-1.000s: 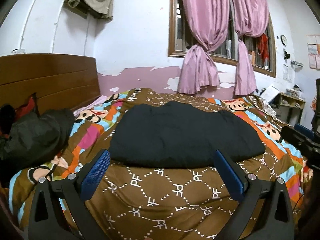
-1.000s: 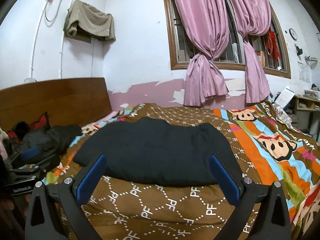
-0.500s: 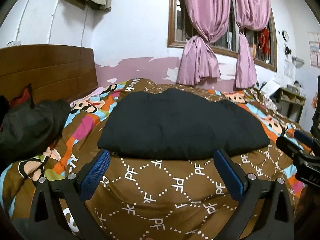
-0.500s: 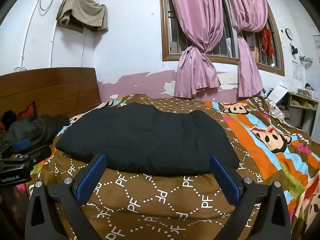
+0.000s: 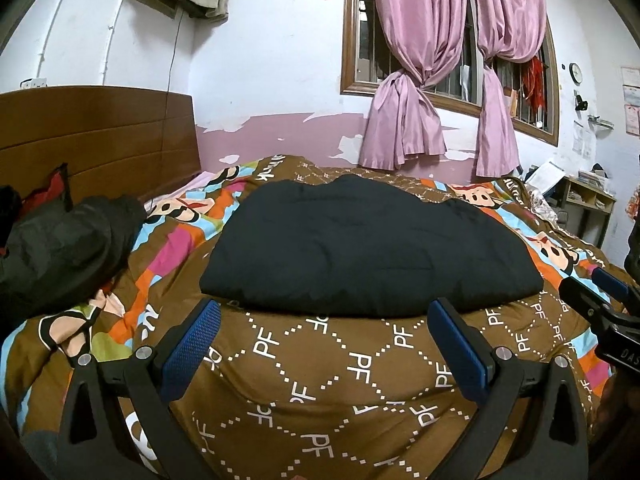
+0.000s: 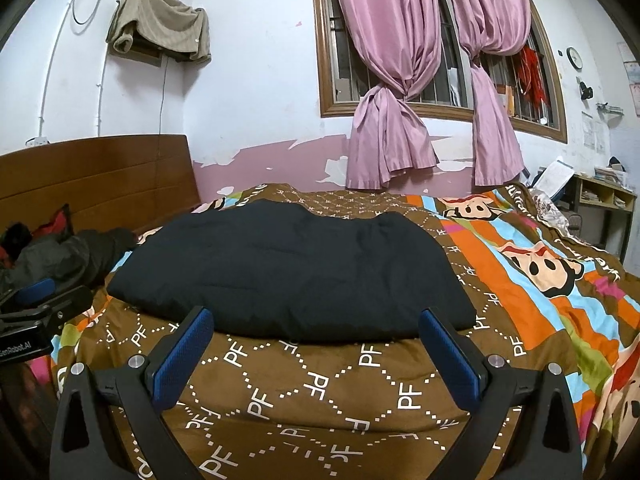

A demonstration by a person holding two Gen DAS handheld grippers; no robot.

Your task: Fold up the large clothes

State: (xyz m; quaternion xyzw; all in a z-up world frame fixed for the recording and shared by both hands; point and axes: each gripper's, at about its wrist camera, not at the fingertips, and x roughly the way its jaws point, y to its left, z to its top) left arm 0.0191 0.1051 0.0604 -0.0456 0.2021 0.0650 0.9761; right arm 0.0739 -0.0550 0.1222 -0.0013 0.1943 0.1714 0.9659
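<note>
A large black padded garment (image 5: 368, 252) lies folded in a thick block on the patterned bedspread (image 5: 320, 364); it also shows in the right wrist view (image 6: 288, 272). My left gripper (image 5: 324, 320) is open and empty, its blue pads just short of the garment's near edge. My right gripper (image 6: 316, 328) is open and empty, also just before the near edge. The right gripper shows at the right edge of the left wrist view (image 5: 600, 300). The left gripper shows at the left edge of the right wrist view (image 6: 40, 300).
A dark jacket pile (image 5: 56, 248) lies at the bed's left by the wooden headboard (image 5: 96, 140). Pink curtains (image 5: 404, 80) hang at the window behind. A shelf with papers (image 5: 584, 200) stands at the far right.
Both grippers have moved lower and closer to the garment's near edge. The garment fills more of each view. Both stay open.
</note>
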